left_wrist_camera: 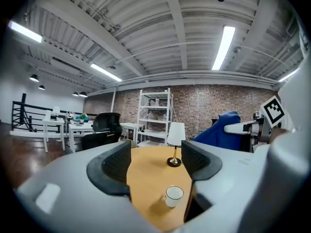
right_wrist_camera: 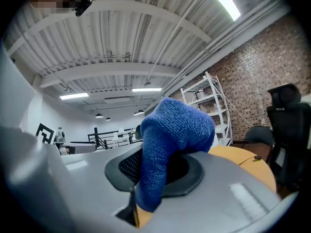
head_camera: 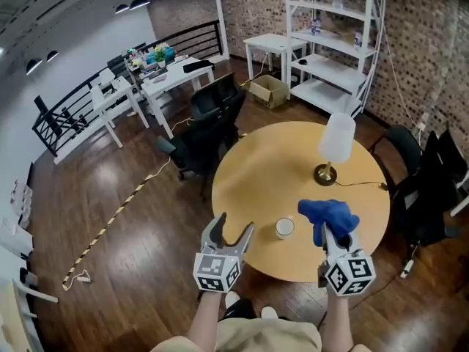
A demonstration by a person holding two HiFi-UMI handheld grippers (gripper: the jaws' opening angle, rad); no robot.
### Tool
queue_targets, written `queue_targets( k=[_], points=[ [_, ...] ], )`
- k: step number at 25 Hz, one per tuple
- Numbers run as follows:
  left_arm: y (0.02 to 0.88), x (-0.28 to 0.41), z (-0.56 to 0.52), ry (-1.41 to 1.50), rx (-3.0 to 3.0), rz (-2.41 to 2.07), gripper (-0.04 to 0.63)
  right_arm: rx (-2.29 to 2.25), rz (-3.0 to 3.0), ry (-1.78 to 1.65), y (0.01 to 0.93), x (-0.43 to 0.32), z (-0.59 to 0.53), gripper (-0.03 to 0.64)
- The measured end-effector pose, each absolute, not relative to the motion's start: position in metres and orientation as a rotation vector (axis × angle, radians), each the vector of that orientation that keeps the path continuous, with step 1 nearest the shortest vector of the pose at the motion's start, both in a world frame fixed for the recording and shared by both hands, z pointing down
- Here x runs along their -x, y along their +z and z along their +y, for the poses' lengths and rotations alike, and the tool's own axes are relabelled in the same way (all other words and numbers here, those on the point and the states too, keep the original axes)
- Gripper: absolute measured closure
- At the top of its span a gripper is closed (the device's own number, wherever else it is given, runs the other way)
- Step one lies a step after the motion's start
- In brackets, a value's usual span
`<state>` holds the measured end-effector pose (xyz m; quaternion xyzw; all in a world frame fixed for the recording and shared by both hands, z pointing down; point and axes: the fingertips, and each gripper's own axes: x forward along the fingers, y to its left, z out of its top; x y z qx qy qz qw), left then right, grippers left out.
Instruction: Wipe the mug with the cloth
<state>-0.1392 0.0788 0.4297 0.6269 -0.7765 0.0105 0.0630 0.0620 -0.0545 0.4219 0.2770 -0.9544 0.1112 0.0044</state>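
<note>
Steadiness first: the wide-open, empty left gripper [head_camera: 235,224] should pinch the mug [head_camera: 284,228] before the right gripper [head_camera: 327,235], clamped on the cloth [head_camera: 327,215], rubs it.

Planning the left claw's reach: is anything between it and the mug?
Nothing visible. The left claw is open, with only bare table before the mug; the lamp stands beyond it, the cloth off right.
</note>
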Motion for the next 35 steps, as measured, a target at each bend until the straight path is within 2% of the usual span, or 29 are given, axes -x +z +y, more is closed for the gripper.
queue_targets(
  k=[6, 13, 19, 23, 26, 30, 32, 33, 35],
  points=[
    [0.480, 0.151, 0.008, 0.185, -2.056, -2.113, 0.320, -1.021, -2.882, 0.366, 0.453, -0.060, -0.086, 0.543],
    [0.559, 0.171, -0.073, 0.500, -2.324, -1.647, 0.360, -1.217, -2.712, 0.424, 0.489, -0.043, -0.111, 0.543],
    [0.628, 0.148, -0.100, 0.684, -2.384, -1.088, 0.417, -1.313, -2.585, 0.463, 0.511, -0.028, -0.101, 0.543],
    [0.665, 0.124, -0.101, 0.772, -2.260, -0.831, 0.423, -1.369, -2.492, 0.535, 0.536, -0.045, -0.099, 0.543],
    [0.684, 0.104, -0.100, 0.805, -2.178, -0.717, 0.414, -1.335, -2.452, 0.541, 0.559, -0.050, -0.104, 0.543],
    [0.710, 0.083, -0.100, 0.876, -2.071, -0.706, 0.358, -1.194, -2.392, 0.555, 0.605, -0.049, -0.114, 0.543],
    [0.725, 0.076, -0.101, 0.910, -2.019, -0.723, 0.354, -1.083, -2.352, 0.581, 0.640, -0.046, -0.120, 0.543],
    [0.732, 0.075, -0.101, 0.933, -1.998, -0.735, 0.363, -1.018, -2.333, 0.589, 0.658, -0.043, -0.123, 0.543],
    [0.745, 0.074, -0.100, 0.992, -1.969, -0.767, 0.438, -0.877, -2.301, 0.583, 0.692, -0.032, -0.127, 0.543]
  ],
)
